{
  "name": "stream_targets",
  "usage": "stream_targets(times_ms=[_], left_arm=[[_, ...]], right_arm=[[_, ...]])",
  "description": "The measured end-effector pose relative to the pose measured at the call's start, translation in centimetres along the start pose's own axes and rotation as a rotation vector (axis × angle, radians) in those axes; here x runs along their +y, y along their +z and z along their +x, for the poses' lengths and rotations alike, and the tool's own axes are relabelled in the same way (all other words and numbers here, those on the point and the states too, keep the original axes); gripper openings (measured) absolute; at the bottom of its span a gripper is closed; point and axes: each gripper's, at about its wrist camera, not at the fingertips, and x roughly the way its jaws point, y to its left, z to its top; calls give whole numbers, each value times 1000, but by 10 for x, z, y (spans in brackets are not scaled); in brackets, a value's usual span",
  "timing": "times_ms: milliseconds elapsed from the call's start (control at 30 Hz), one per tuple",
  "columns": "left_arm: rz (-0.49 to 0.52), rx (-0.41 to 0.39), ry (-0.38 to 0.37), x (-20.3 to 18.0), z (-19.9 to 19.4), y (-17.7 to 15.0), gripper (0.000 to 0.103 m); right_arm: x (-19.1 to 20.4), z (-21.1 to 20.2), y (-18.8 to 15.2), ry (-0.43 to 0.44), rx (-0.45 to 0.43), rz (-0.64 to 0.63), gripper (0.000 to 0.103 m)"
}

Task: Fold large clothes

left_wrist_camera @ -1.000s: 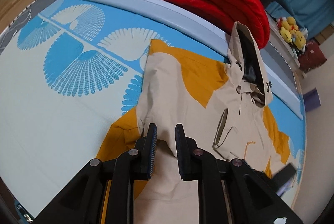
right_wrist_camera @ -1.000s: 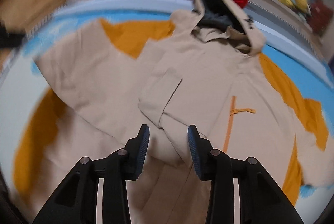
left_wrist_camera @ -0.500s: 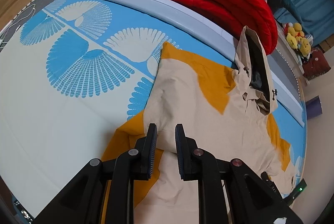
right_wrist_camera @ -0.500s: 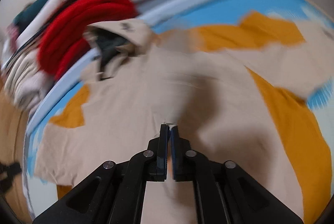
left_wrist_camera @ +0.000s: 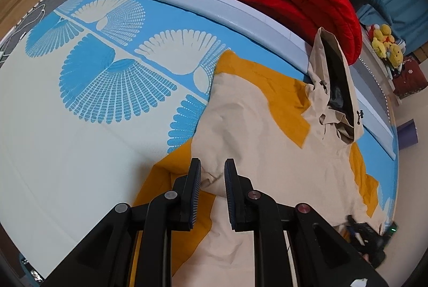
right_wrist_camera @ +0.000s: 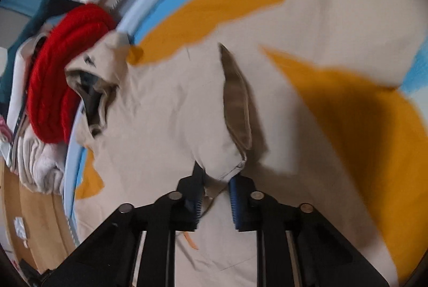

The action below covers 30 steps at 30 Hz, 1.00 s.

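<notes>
Mat [left_wrist_camera: 67, 166], pale with blue fan print, lying bare left of beige-and-mustard hooded fabric jacket [left_wrist_camera: 267, 153]; we're pinching jacket folds: left gripper [left_wrist_camera: 212, 176] clamped, right gripper [right_wrist_camera: 216, 188] loosening around fold.

Left hand-held gripper [left_wrist_camera: 212, 172]: pointing steeply down, jaws narrowly parted, pinching fold of jacket [left_wrist_camera: 256, 148] fabric between pads. Right hand-held gripper [right_wrist_camera: 216, 186]: also angled down, view rolled and motion-blurred, jaws opening, jacket edge bunched between fingers [right_wrist_camera: 235, 194], cloth touching pads. No hand or sleeve visible.
</notes>
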Motion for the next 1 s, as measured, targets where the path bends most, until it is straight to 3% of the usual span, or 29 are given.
stream_targets(times_ms=[133, 200, 333, 567, 633, 733, 800, 833, 867, 933, 1000], left_arm=[[14, 19, 3, -3, 10, -3, 15], [30, 38, 1, -5, 18, -6, 15], [67, 90, 6, -10, 39, -16, 15], [140, 152, 0, -16, 76, -33, 15], [137, 163, -10, -14, 83, -36, 15], [128, 179, 55, -6, 96, -38, 15], [98, 191, 97, 5, 99, -36, 15], [83, 190, 126, 8, 97, -36, 17], [78, 180, 130, 9, 92, -35, 12], [122, 135, 98, -2, 79, -33, 12], [175, 110, 75, -15, 70, -33, 14]], right_arm=[[10, -44, 13, -25, -173, -71, 16], [2, -50, 23, -74, -211, -81, 17], [-30, -33, 37, -110, -84, 13, 28], [-29, -52, 34, -163, -176, -44, 35], [-28, -59, 38, -152, -179, -54, 44], [-27, -58, 51, -115, -140, -58, 48], [-30, -66, 60, -147, -152, -58, 48], [-33, -71, 64, -152, -169, -52, 48], [-36, -76, 66, -152, -188, -46, 48], [-37, -84, 70, -144, -222, -61, 48], [-34, -71, 71, -89, -163, -96, 48]])
